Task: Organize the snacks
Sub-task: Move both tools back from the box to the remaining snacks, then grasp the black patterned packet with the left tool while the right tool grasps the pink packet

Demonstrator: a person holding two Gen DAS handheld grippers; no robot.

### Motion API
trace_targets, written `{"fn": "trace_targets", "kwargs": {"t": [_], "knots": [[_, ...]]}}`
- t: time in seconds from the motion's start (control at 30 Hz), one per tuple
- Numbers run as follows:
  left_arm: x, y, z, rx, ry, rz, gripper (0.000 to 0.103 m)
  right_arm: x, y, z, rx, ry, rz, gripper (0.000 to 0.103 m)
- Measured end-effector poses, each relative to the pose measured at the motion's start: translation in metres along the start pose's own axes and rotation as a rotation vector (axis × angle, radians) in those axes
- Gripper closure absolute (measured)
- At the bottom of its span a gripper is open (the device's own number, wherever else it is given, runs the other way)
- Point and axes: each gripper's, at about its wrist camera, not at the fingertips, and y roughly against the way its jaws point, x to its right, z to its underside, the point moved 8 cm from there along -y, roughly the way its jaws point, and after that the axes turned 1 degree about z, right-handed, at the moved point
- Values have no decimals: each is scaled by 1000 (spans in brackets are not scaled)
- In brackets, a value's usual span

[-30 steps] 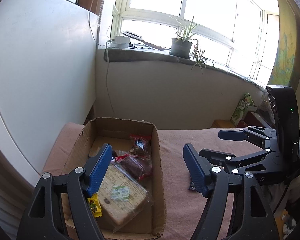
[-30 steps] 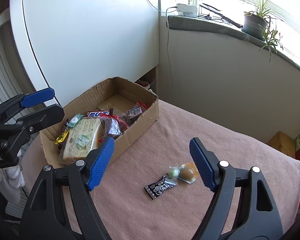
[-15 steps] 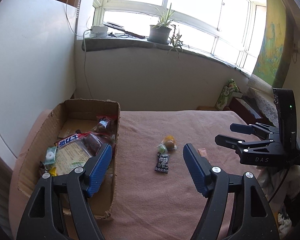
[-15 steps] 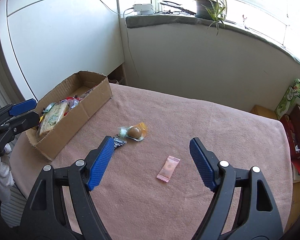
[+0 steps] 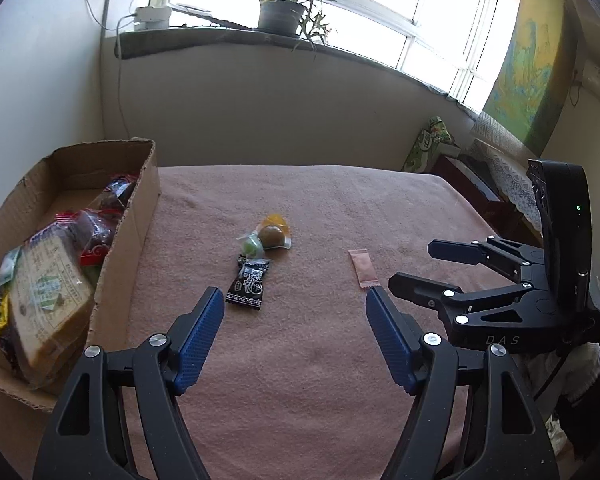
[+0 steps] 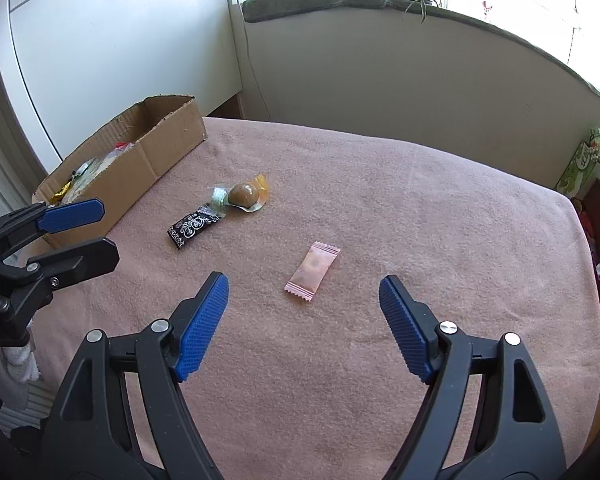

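Both grippers empty, jaws wide. Left gripper (image 5: pixel 295 306) hangs over the pink cloth (image 5: pixel 320 380) with the black candy wrapper (image 5: pixel 249 282) just ahead of its left finger. Right gripper (image 6: pixel 304 300) has the pink sachet (image 6: pixel 313 271) lying flat almost dead centre between its fingers, not touched.

Where the snacks are: cardboard box (image 5: pixel 138 240) on the left edge of the table already holds the bread pack (image 5: pixel 48 292) and several wrapped items. Loose on the cloth: the black wrapper, a small green candy (image 5: pixel 252 245) touching it, a brown ball in clear-and-orange wrap (image 5: pixel 273 233) right beside that, and the pink sachet well apart to the right.

Step, as I read it: reach phase for the next pick, nothing gripped yet. The four loose pieces need to go into the box.

Next move, my call:
- right takes the sachet. It's thin and flat on soft cloth, so I need the tips right down on the fabric, straddling its short width, then close.
- left takes the black wrapper. It touches the green candy, so come in from the near end to avoid dragging the neighbour.

Risk: pinching cloth with the sachet, or the foil slipping out on the lift.
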Motion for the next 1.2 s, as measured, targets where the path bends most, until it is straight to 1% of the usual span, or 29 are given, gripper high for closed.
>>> {"fn": "trace_targets", "kwargs": {"t": [0.13,0.27,0.33,0.37,0.43,0.57,0.67,0.7,0.73,0.77,0.83,0.87,0.93,1.0,1.03,1.07,1.1,1.2], "knots": [[2,-18,1,-30,4,-3,38,3,-13,3,-26,-19,-10,23],[-2,-34,1,-55,13,-12,41,7,-27,2,-55,-37,-12,23],[-2,-40,2,-65,8,-17,48,7,-34,2,-68,-42,-14,25],[-3,-43,3,-70,-1,-23,48,7,-38,2,-76,-45,-16,30],[-5,-48,3,-79,-4,-37,49,6,-47,3,-95,-53,-18,32],[-16,-54,1,-83,13,-63,52,4,-59,2,-107,-59,-13,33],[-24,-58,1,-95,36,-61,52,3,-64,2,-107,-50,-4,34],[-24,-60,2,-102,36,-62,53,3,-66,2,-108,-47,1,36],[-25,-62,3,-109,34,-64,58,3,-67,3,-108,-41,12,44],[-25,-64,5,-117,33,-62,60,3,-69,4,-109,-30,25,48],[-25,-64,6,-120,33,-59,64,2,-72,4,-111,-11,33,49],[-25,-63,7,-120,32,-56,66,0,-74,4,-111,-3,34,52],[-24,-63,8,-123,25,-54,75,1,-76,5,-110,14,42,59],[-23,-61,9,-125,17,-52,76,0,-77,4,-113,27,46,61],[-22,-62,9,-126,13,-49,81,0,-77,4,-114,31,45,65],[-22,-63,10,-128,10,-51,83,0,-77,4,-114,36,48,69],[-22,-63,10,-128,7,-54,84,0,-76,4,-114,41,51,71],[-22,-65,9,-128,7,-52,85,1,-75,5,-113,47,51,82]]}}
